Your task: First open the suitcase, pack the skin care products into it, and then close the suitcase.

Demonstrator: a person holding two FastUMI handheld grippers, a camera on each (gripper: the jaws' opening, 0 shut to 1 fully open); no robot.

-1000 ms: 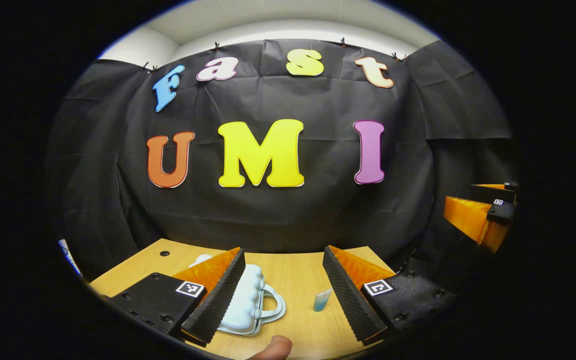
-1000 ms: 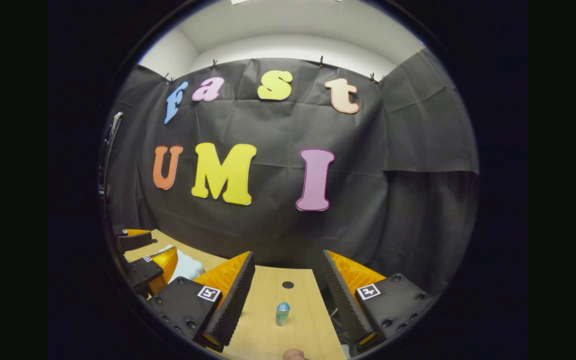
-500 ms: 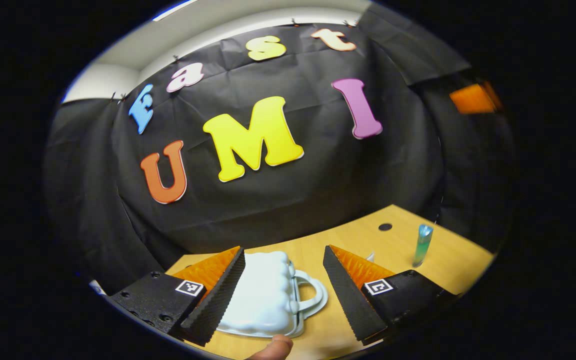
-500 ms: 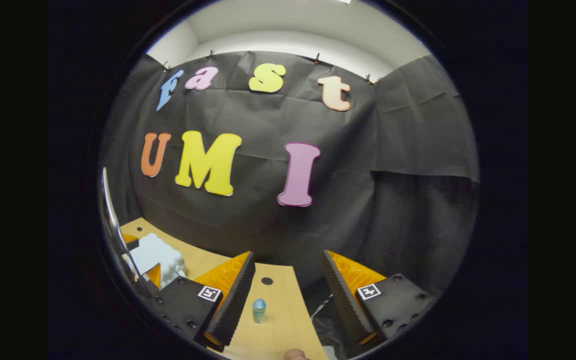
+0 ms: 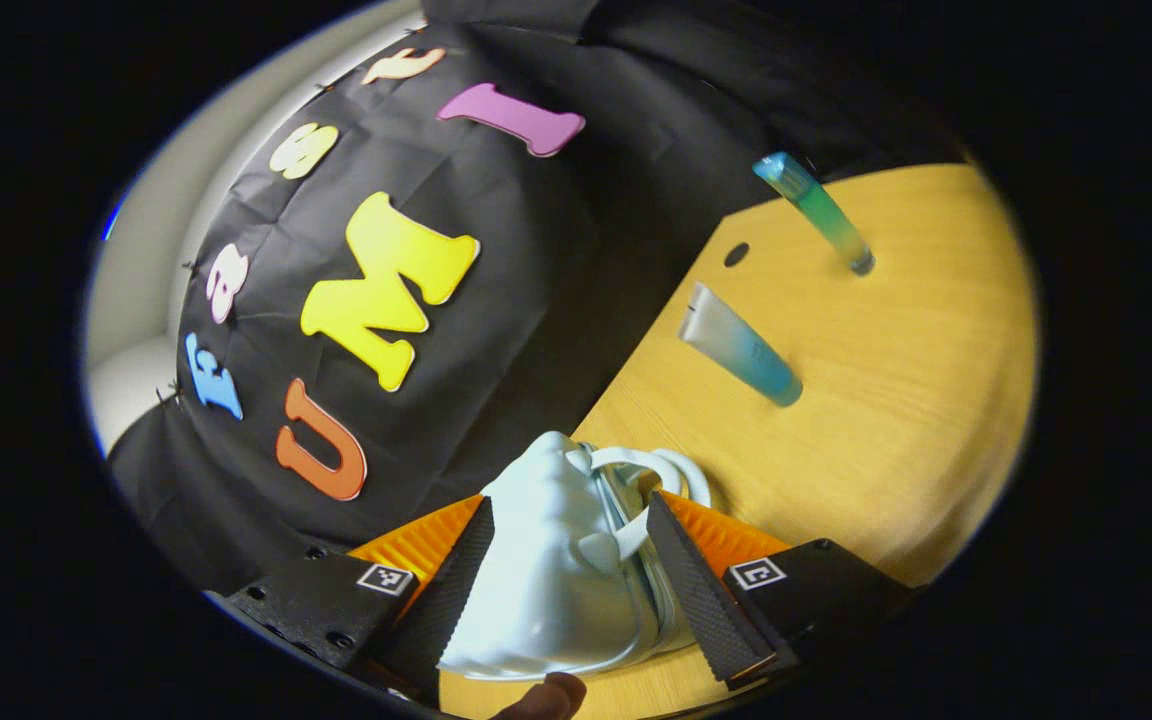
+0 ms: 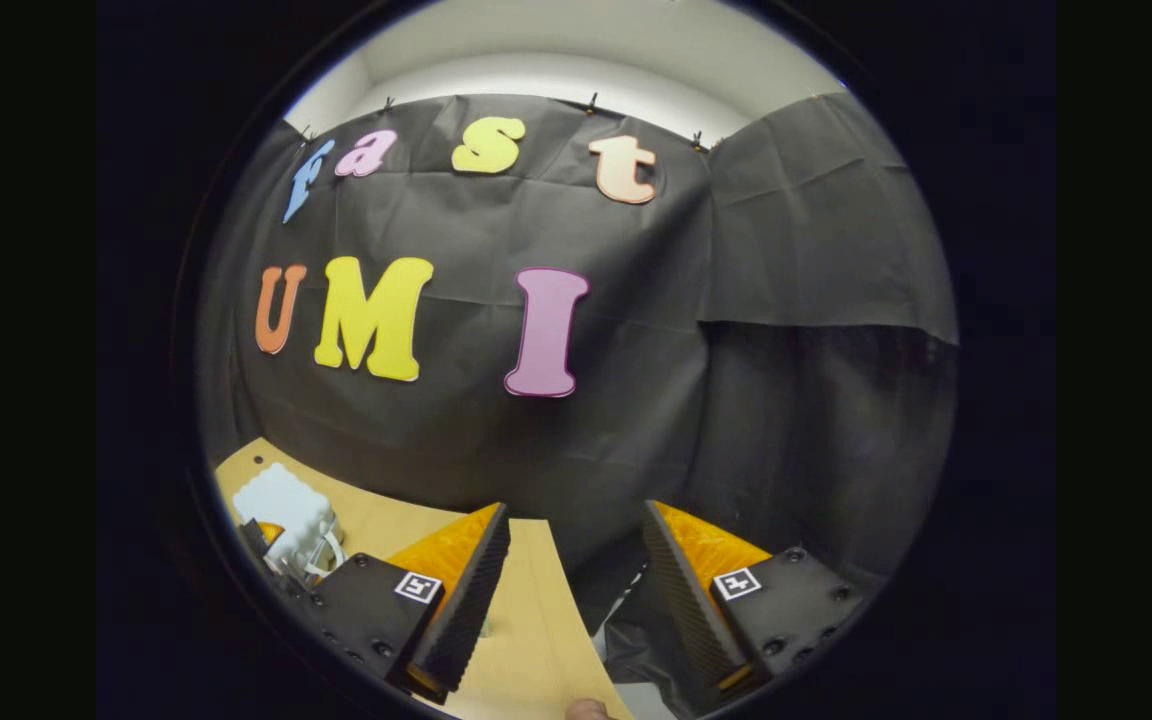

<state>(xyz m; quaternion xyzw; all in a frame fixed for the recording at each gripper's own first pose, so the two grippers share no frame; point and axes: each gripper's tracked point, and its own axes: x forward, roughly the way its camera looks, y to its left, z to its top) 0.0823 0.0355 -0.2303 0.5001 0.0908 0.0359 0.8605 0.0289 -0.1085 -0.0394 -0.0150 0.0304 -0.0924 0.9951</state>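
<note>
- In the left gripper view, the left gripper [image 5: 564, 590] has its jaws set fairly wide, one finger on each side of the suitcase [image 5: 546, 570].
- The suitcase is small, pale and ribbed, and lies on the table [image 5: 896, 400] between those fingers; whether either finger presses on it I cannot tell.
- Its looped handle [image 5: 651, 470] sits at the end of the suitcase farther from the camera, just beyond the fingertips.
- A tube [image 5: 741, 345], silver fading to blue-green, stands on the table beyond the suitcase handle, well apart from the suitcase.
- A second tube [image 5: 816, 212], blue-green, stands farther from the suitcase than the first, close to the table's far edge.
- A fingertip [image 5: 548, 698] of the person shows at the bottom edge, just below the suitcase.
- In the right gripper view, the right gripper [image 6: 566, 590] has its jaws wide apart with nothing between them, over the table's [image 6: 526, 650] edge.
- There the suitcase [image 6: 286, 510] lies far to the left of the right gripper, well apart from it.
</note>
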